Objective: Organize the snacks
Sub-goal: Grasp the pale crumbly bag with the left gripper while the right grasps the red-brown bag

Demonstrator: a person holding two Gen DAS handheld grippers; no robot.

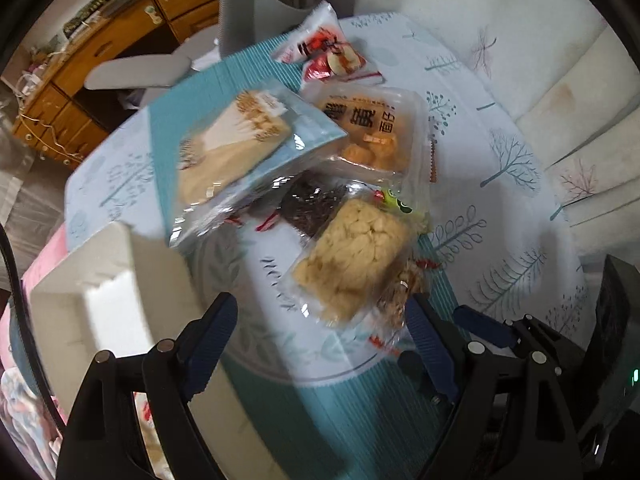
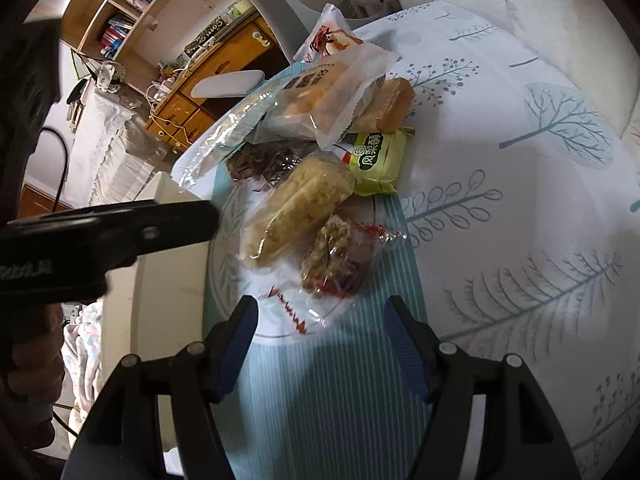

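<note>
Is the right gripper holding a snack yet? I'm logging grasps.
No, the right gripper is open and empty, its fingers short of the nearest snack packet.

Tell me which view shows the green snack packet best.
The right wrist view: the green snack packet lies unobstructed, label readable, beside the pale rice-cracker pack. The left wrist view shows only a green sliver peeking from behind that pack.

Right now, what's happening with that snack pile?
Nothing is gripped. Both pairs of tongs, left and right, hang open over the striped mat. The snack packets lie heaped together: a pale crispy bar closest to both, a nutty bar beside it, and a green packet behind. A white box sits to the left.
</note>
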